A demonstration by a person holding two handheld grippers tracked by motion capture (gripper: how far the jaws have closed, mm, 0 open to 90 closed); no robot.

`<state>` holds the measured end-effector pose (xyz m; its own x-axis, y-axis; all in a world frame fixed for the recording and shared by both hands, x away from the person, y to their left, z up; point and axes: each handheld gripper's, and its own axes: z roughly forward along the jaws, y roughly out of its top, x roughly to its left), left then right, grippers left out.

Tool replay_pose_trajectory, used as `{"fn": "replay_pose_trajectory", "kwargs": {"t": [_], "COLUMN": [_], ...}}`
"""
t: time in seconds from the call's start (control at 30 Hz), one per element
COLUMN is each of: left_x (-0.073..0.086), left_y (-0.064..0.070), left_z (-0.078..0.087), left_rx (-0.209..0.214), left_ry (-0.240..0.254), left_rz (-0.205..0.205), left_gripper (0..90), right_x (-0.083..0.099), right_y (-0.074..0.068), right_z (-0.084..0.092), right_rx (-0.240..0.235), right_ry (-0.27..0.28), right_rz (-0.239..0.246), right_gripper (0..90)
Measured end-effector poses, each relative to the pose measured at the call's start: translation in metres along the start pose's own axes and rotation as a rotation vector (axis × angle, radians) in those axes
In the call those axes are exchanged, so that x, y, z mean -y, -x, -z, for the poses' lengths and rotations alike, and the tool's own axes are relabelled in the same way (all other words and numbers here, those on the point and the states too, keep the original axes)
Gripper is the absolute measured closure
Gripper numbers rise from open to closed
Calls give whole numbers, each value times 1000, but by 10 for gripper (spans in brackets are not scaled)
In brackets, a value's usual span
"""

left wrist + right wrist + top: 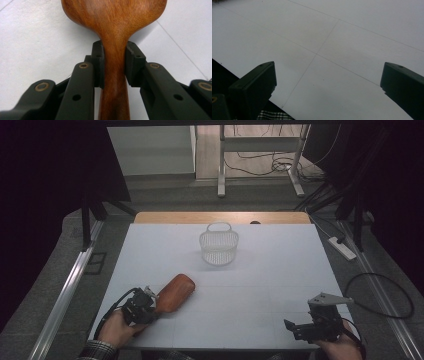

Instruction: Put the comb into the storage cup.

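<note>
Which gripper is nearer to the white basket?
Left. The left gripper, shut on the wooden spoon, sits nearer the white basket; the right gripper waits at the near-right corner.

You've got 1 wooden spoon lower left, 1 white basket upper centre, 2 hand-held grippers: left, right, on 1 surface.

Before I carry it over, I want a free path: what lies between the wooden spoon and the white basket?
Nothing: in the high view, bare white table runs from the wooden spoon to the white basket.
</note>
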<state>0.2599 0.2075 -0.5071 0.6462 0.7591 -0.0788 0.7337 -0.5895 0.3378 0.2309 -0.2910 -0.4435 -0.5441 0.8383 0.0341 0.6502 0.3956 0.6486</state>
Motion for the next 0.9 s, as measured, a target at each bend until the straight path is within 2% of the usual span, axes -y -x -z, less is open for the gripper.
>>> {"fn": "replay_pose_trajectory", "kwargs": {"t": [0.2, 0.37, 0.67, 0.9], "left_x": [0, 0, 1, 3], "left_y": [0, -2, -2, -5], "left_z": [2, 5, 9, 15], "left_rx": [10, 35, 53, 87], "left_ry": [12, 32, 59, 117], "left_rz": [9, 27, 24, 47], "left_gripper": [720, 721, 722, 721], "right_x": [0, 0, 0, 0], "right_y": [0, 0, 0, 1], "right_z": [0, 0, 0, 0], "right_rx": [-2, -1, 0, -1], "right_ry": [-1, -2, -2, -1], "right_rz": [-1, -2, -4, -5], "right_gripper": [6, 6, 6, 6]}}
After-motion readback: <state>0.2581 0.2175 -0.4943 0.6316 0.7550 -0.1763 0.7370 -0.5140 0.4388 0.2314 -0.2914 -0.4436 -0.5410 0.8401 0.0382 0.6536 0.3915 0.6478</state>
